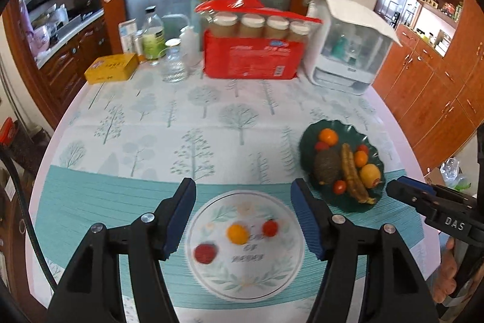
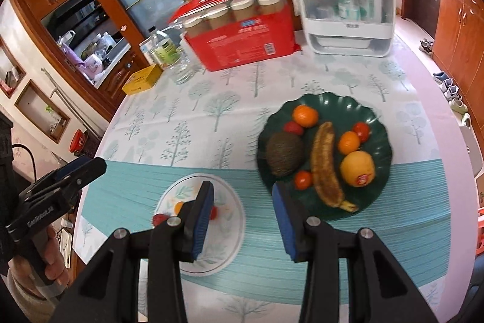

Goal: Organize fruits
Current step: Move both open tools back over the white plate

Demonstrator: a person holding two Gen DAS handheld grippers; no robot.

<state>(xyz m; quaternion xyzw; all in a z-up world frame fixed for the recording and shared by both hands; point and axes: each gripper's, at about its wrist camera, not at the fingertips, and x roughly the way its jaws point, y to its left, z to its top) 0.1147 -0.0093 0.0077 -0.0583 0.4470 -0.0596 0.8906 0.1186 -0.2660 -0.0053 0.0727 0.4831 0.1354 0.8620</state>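
Note:
A white flowered plate (image 1: pixel 257 277) lies under my left gripper (image 1: pixel 243 217), which hangs open above it with nothing between its fingers. On that plate are a small orange (image 1: pixel 238 234), a tomato (image 1: pixel 270 227) and a strawberry (image 1: pixel 205 252). To the right, a dark green plate (image 2: pixel 332 105) holds a browned banana (image 2: pixel 325 165), a dark round fruit (image 2: pixel 284 153), oranges, tomatoes and a yellow fruit with a sticker (image 2: pixel 357 168). My right gripper (image 2: pixel 242 199) is open and empty, above the cloth between the two plates.
At the back of the table stand a red pack of jars (image 1: pixel 252 50), a white lidded container (image 1: pixel 348 50), bottles (image 1: pixel 152 34) and a yellow box (image 1: pixel 110 67). Wooden cabinets lie beyond the table's right edge. A hand holds each gripper.

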